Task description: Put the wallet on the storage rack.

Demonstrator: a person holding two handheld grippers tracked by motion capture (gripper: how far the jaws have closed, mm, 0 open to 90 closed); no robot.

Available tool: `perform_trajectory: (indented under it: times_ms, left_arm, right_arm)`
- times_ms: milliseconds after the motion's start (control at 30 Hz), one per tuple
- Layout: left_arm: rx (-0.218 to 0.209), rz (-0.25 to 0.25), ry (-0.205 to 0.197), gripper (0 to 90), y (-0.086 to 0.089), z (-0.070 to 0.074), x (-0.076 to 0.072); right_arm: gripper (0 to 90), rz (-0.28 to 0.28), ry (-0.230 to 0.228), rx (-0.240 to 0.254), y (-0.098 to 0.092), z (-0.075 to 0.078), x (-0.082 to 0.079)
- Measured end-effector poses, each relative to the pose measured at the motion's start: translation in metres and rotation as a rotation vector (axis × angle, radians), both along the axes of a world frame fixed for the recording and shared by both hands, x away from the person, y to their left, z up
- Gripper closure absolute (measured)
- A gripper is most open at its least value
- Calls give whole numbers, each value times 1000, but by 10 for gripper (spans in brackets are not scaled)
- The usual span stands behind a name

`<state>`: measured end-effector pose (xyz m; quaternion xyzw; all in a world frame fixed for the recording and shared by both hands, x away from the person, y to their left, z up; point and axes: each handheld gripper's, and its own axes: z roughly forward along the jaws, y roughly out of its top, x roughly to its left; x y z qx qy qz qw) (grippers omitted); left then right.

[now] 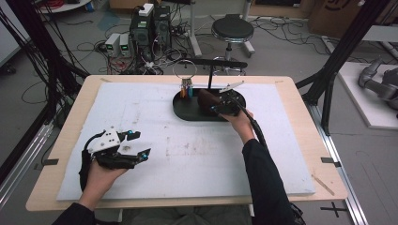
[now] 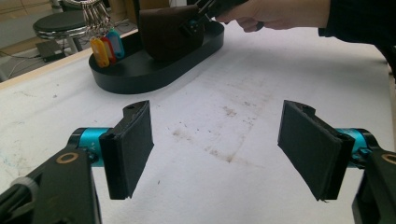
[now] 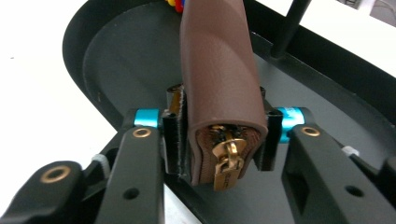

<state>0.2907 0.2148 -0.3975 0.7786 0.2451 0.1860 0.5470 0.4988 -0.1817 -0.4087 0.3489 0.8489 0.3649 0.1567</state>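
1. Brown pouch (image 3: 219, 74) – a zipped leather case – sits in the black oval tray (image 1: 187, 114), centre-upper part of the high view, right half of the tray.
2. Long axis: in the right gripper view it runs from bottom centre up to top centre of the frame, straight away from the camera. Zipper end with the brass pull (image 3: 226, 163) points at the camera, pull hanging down; the far end points toward the coloured key tags at the top edge.
3. In the left gripper view the pouch (image 2: 170, 30) stands on its narrow edge, broad side facing that camera, top centre of the frame.
4. Right gripper (image 3: 219, 135): jaws flank the pouch's zipper end, one pad on each side, narrow gap. Pads sit right against the leather – cannot tell if they press or just touch.
5. Left gripper (image 2: 217, 144): jaws wide apart, nothing between them, over the white mat (image 2: 261, 84). High view puts it at lower left (image 1: 136, 145), well apart from the tray.
6. Key tags (image 2: 106, 44) hang from a ring at the tray's left end, just beside the pouch.
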Motion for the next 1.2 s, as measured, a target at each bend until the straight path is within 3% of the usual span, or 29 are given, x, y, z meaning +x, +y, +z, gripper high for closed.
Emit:
perform_trajectory:
  times_ms: [433,800,1200]
  left_arm:
    - [1,2,0,263,-1,0,1]
    - [1,-3,-3,263,-3,0,4]
    - [10,4,14,263,-10,-1,16]
  right_arm:
    - [408,-56,-26,-17,-14,10,-1]
    - [381,-61,-63,10,-23,25,-9]
    - [374,-35,-127,67,-45,62,-40]
